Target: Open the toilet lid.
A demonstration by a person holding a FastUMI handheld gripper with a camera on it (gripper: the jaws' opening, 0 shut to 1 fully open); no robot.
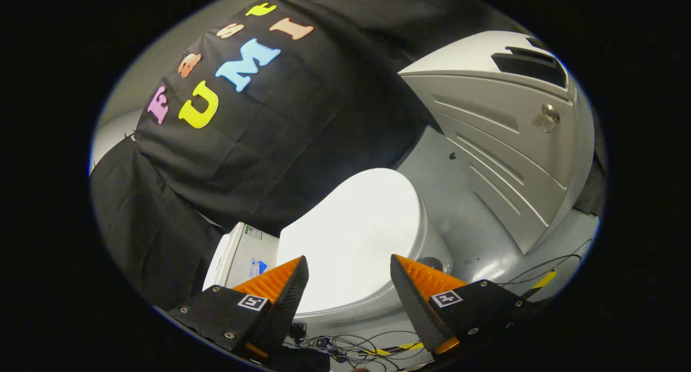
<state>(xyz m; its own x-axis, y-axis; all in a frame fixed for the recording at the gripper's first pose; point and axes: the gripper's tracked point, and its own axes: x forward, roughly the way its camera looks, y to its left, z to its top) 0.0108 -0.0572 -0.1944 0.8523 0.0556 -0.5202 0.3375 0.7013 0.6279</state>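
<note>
Closed toilet lid (353, 237) beyond parted gripper (350, 269) jaws.

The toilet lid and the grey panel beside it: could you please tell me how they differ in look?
The toilet lid is smooth, rounded and bright white; the grey panel is angular, with raised ribs and a metal lock. The lid lies closed and flat beyond the open gripper; the panel stands upright. Both look like hard, glossy surfaces.

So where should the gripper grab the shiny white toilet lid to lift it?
Probably at the shiny white toilet lid's front rim, opposite the white tank. It lies flat and closed, hinged by the tank, so that edge swings up. The open gripper would come in low from the front.
</note>
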